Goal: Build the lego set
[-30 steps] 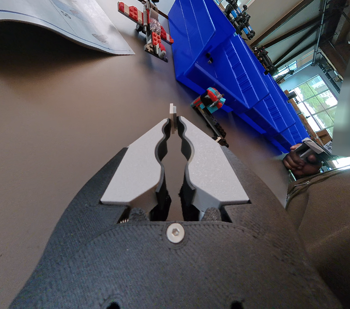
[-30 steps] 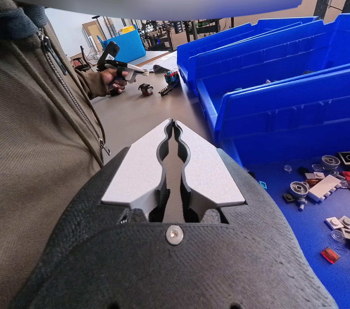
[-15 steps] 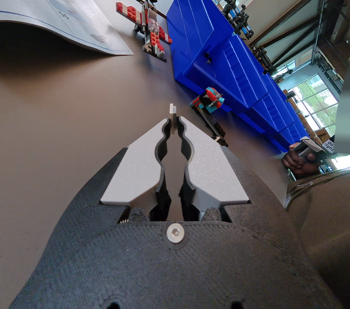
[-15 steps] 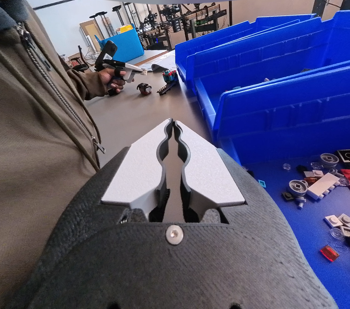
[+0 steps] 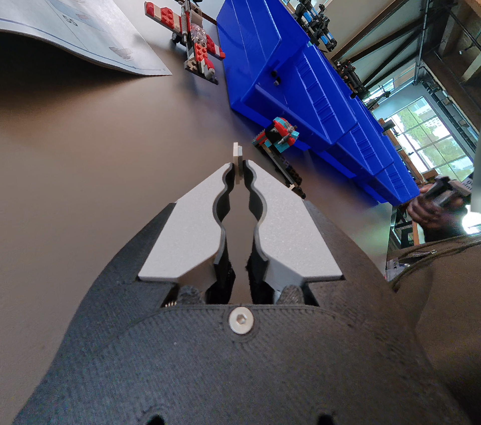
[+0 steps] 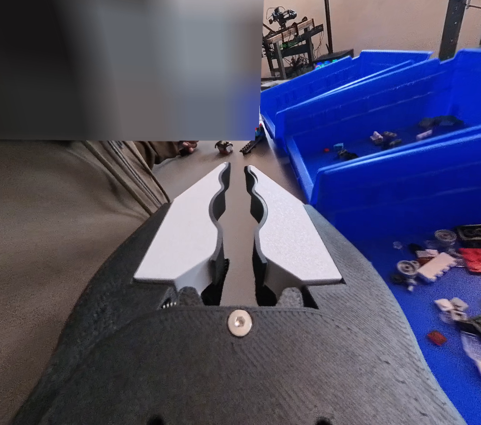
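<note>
- The left gripper (image 5: 238,169) is clamped on a pair of thin stacked plates (image 5: 237,157), one cream and one grey, standing on edge between the fingertips, both pads pressing their flat faces; most of the pair juts out past the tips, probably so that the free end stays reachable.
- The right gripper (image 6: 237,170) has its jaws parted with nothing between them; it hangs over the table edge just beside the nearest blue bin (image 6: 390,204), whose floor carries loose bricks (image 6: 437,264).
- A small red-and-teal brick model (image 5: 278,135) on a long dark strip sits on the table near the held plates, up against the row of bins.
- Farther off, a red-and-white brick aeroplane (image 5: 194,37) stands beside an open instruction booklet (image 5: 78,22), laid flat where it can be read.
- The surface is a smooth brown table (image 5: 91,152); the bins line one side.
- The room looks like a workshop, with large windows (image 5: 426,136), exposed beams and equipment racks (image 6: 289,40) behind.
</note>
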A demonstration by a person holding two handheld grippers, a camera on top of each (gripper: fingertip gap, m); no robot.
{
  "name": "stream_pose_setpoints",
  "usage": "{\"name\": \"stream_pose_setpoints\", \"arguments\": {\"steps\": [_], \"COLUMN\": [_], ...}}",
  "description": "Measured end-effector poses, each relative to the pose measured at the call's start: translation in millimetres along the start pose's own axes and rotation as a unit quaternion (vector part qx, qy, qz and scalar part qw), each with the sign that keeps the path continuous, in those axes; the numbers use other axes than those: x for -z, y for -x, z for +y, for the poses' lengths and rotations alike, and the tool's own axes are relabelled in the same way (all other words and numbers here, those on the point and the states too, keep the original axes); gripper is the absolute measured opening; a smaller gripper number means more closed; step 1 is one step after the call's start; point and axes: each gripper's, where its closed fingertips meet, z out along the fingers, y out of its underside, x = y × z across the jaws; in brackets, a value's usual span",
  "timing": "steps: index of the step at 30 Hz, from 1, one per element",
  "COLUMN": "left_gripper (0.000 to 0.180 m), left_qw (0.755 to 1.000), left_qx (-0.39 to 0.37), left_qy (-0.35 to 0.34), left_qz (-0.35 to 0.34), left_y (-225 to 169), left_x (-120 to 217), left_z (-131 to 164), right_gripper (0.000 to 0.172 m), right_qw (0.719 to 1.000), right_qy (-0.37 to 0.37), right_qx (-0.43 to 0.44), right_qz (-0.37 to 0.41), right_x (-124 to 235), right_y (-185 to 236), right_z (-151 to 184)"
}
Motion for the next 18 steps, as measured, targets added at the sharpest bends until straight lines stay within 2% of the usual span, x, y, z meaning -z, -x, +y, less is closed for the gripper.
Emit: {"name": "stream_pose_setpoints", "arguments": {"steps": [4, 7, 9, 11, 13, 15, 17, 18], "left_gripper": [0.007, 0.007, 0.007, 0.007, 0.007, 0.007, 0.007, 0.007], "left_qw": [1.0, 1.0, 1.0, 1.0, 1.0, 1.0, 1.0, 1.0], "left_qx": [-0.001, -0.003, -0.004, -0.006, -0.007, -0.008, -0.008, -0.007], "left_qy": [0.003, 0.004, 0.004, 0.002, 0.0, -0.001, -0.002, -0.002], "left_qz": [0.008, 0.013, 0.017, 0.02, 0.022, 0.021, 0.02, 0.02], "left_y": [-2, -4, -5, -6, -7, -7, -7, -7], "left_x": [0, 0, 1, 1, 2, 3, 3, 3], "left_z": [1, 2, 2, 1, 1, 1, 1, 1], "right_gripper": [0.015, 0.017, 0.021, 0.022, 0.024, 0.024, 0.024, 0.025], "right_qw": [0.999, 0.981, 0.945, 0.905, 0.865, 0.813, 0.767, 0.754], "right_qy": [0.026, 0.121, 0.229, 0.332, 0.429, 0.526, 0.599, 0.62], "right_qx": [0.023, 0.108, 0.153, 0.17, 0.168, 0.173, 0.159, 0.15], "right_qz": [0.019, 0.108, 0.177, 0.205, 0.201, 0.18, 0.165, 0.157], "right_x": [32, 58, 78, 94, 105, 116, 125, 126], "right_y": [-13, -66, -122, -172, -208, -234, -253, -260], "right_z": [-49, -69, -65, -53, -34, -11, 9, 17]}}
